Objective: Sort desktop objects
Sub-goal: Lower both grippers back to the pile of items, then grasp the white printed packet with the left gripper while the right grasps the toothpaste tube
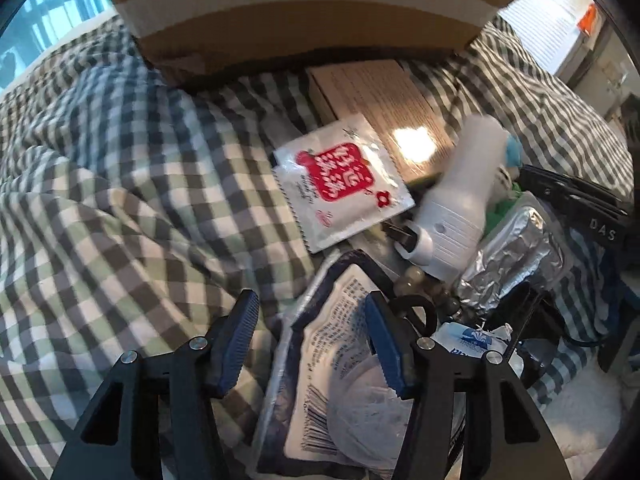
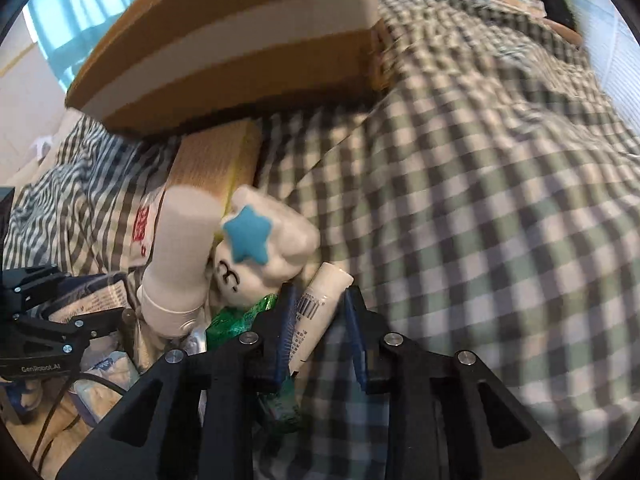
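My left gripper (image 1: 310, 320) is open, its fingers either side of the top of a dark-edged snack packet (image 1: 340, 392) lying on the checked cloth. A white sachet with a red label (image 1: 344, 182) lies beyond it, beside a white bottle (image 1: 460, 200). My right gripper (image 2: 318, 320) is open, with a white tube (image 2: 316, 308) lying between its fingers, touching the left finger. A white plush with a blue star (image 2: 260, 248) and the white bottle (image 2: 180, 264) lie just left of the tube. The left gripper shows at the left edge of the right wrist view (image 2: 44, 336).
A large taped cardboard box (image 1: 304, 12) stands at the back, a flat brown box (image 1: 380, 104) in front of it. A foil pack (image 1: 512, 256), tissue pack (image 1: 472, 344), beads, green wrapper (image 2: 236, 320) and black cable clutter the right. Checked cloth (image 2: 480, 200) spreads around.
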